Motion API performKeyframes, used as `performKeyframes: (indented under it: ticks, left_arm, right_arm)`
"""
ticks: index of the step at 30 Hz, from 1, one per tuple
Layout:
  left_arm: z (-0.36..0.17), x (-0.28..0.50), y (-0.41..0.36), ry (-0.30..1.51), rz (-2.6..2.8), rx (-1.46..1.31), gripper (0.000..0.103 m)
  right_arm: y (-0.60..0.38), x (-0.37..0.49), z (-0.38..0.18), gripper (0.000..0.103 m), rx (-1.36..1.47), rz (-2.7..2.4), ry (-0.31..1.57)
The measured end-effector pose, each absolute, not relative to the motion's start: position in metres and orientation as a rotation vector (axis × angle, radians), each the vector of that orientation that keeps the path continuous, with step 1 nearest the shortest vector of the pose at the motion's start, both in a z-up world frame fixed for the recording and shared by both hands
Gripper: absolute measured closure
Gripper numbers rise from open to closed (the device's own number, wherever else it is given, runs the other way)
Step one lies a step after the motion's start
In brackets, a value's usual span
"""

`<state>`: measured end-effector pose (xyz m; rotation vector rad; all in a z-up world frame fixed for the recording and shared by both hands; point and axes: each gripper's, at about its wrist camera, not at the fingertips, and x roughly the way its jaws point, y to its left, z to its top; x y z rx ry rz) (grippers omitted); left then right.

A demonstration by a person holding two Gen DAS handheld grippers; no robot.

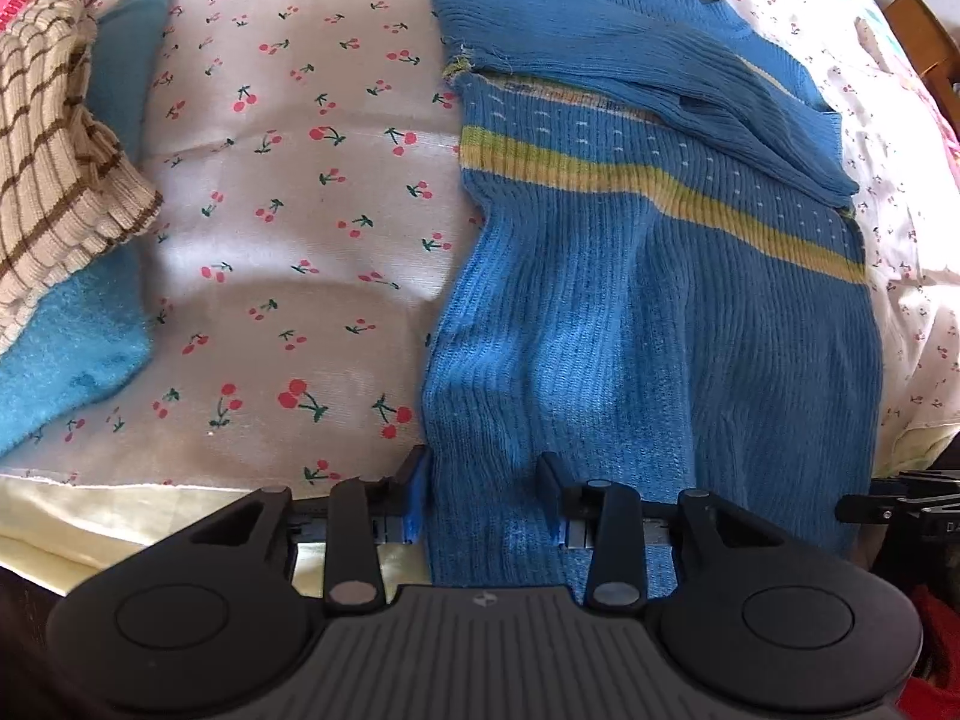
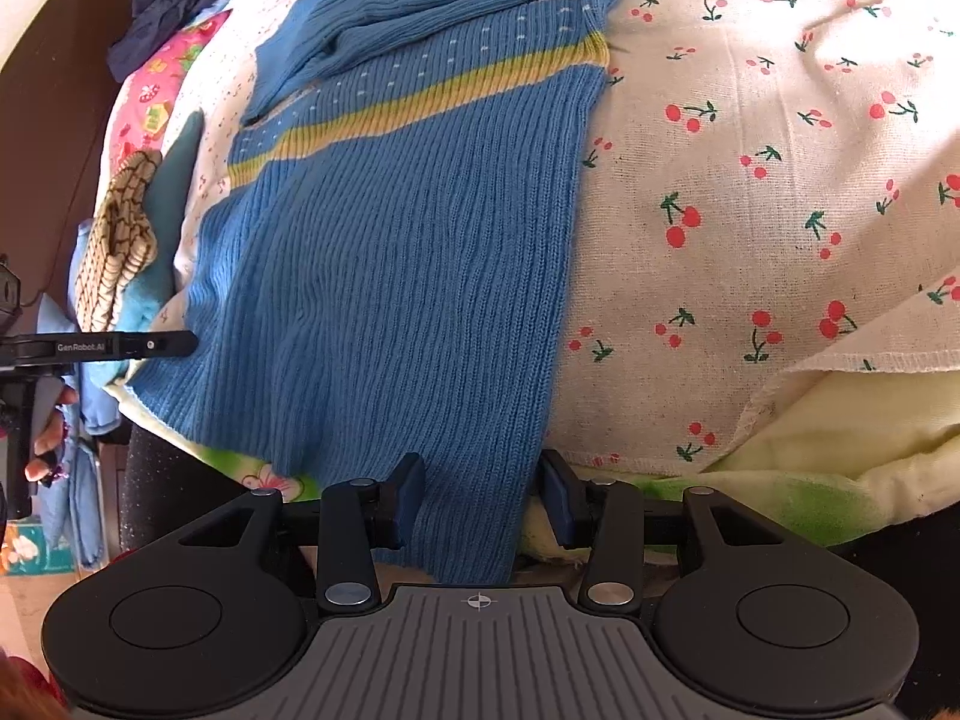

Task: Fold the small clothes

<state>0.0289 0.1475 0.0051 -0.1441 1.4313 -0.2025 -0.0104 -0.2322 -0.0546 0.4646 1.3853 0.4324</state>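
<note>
While both grippers, left (image 1: 486, 495) and right (image 2: 477, 498), straddle the blue sweater's (image 1: 648, 324) bottom hem, jaws apart, probably not pinching yet, next comes clamping and folding upward.

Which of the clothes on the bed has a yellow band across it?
The blue ribbed sweater, spread flat on the cherry-print sheet. The folded beige top has thin brown stripes instead, and the fuzzy turquoise piece beneath it is plain.

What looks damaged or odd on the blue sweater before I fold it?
The blue sweater has a frayed, split seam at its far left corner, where loose threads show. The seam below the folded sleeve also looks worn and gapped.
</note>
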Motion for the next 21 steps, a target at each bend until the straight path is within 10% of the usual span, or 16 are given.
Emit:
performKeyframes:
  ticks: [7, 10, 21]
  left_arm:
    - [0.0, 0.022, 0.153, 1.466, -0.235, -0.298, 0.07]
    - [-0.001, 0.019, 0.155, 1.443, -0.222, -0.323, 0.085]
    - [0.015, 0.04, 0.153, 1.1, -0.388, -0.689, 0.088]
  right_arm:
    - [-0.234, -0.011, -0.054, 0.061, 0.475, 0.445, 1.375]
    - [-0.236, -0.012, -0.055, 0.078, 0.505, 0.447, 1.367]
    - [-0.258, 0.003, -0.012, 0.094, 0.733, 0.425, 1.004]
